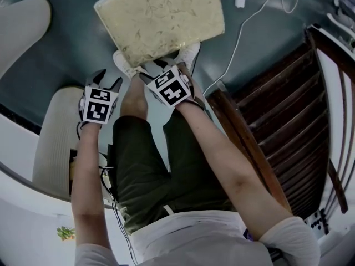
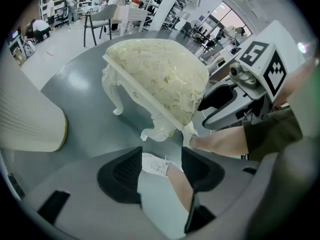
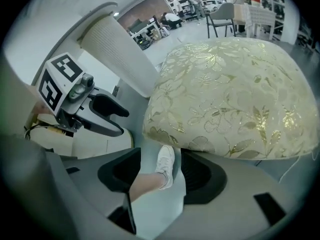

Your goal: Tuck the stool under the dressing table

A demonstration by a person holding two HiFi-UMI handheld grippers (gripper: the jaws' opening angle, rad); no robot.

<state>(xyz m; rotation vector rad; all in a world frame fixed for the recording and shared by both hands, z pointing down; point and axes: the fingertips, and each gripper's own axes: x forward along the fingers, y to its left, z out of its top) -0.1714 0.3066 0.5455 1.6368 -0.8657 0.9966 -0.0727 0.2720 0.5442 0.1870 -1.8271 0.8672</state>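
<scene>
The stool [image 1: 161, 18] has a cream floral cushion and white carved legs [image 2: 116, 96], and stands on the grey floor ahead of the person's feet. My right gripper [image 1: 162, 66] hangs at the cushion's near edge, open; between its jaws only a white shoe [image 3: 166, 166] shows, and the cushion [image 3: 230, 94] bulges just above and to the right. My left gripper [image 1: 108, 82] is open, left of the stool's near corner and apart from it. In the left gripper view the stool [image 2: 160, 74] is ahead and the right gripper [image 2: 235, 99] is beside it. I cannot tell which thing is the dressing table.
A dark wooden slatted piece [image 1: 288, 132] stands at the right. A cream ribbed rounded object [image 1: 55, 143] sits at the left by a white curved surface [image 1: 16, 165]. A white cable [image 1: 244, 26] runs over the floor beyond the stool. The person's legs are under both grippers.
</scene>
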